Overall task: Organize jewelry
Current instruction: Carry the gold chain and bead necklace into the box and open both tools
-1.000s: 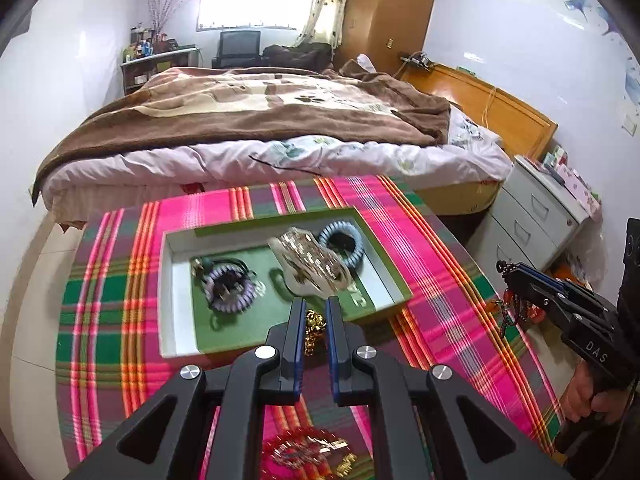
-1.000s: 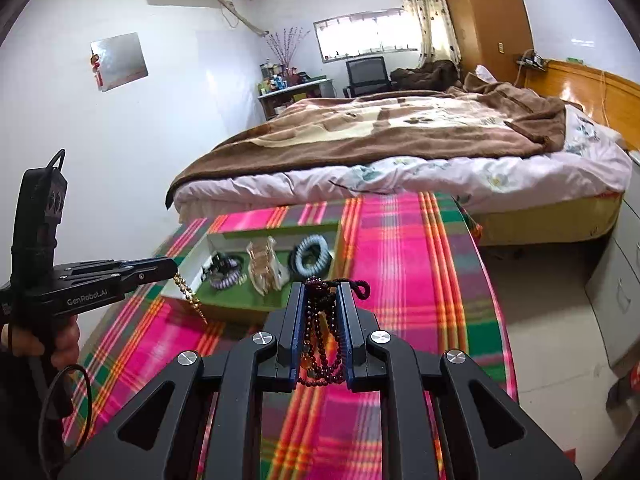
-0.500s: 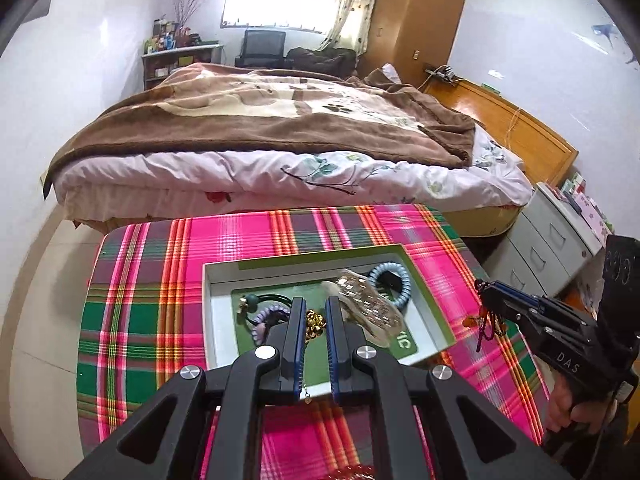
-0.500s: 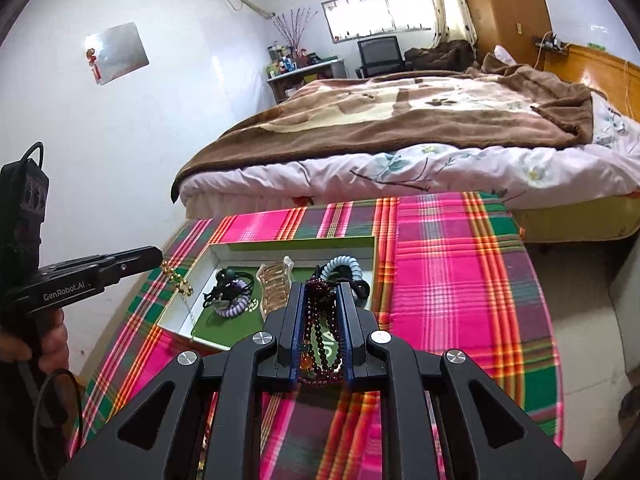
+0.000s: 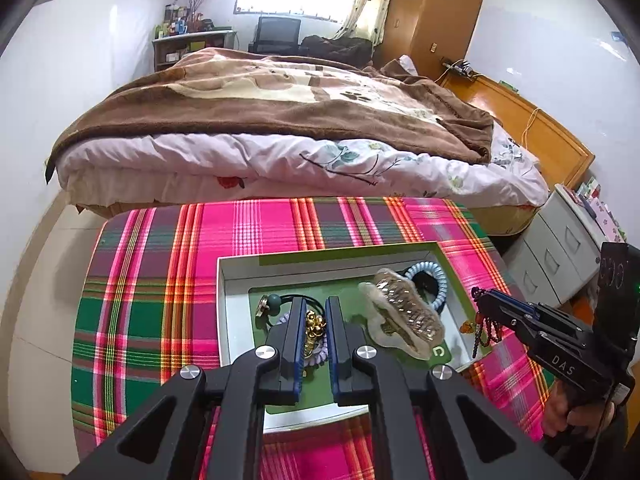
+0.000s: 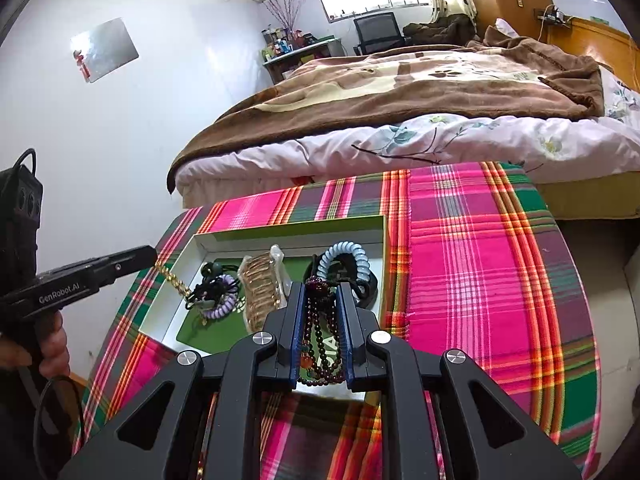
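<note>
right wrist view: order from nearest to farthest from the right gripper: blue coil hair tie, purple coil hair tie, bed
1. blue coil hair tie, just beyond the right gripper, in the box's right part
2. purple coil hair tie, off to the left in the box
3. bed, far behind the table

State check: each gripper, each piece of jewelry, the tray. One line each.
left gripper: shut on gold chain, above tray
right gripper: shut on dark bead necklace
tray: open, lidless
blue coil hair tie: in tray
purple coil hair tie: in tray
gold hair clip: in tray
</note>
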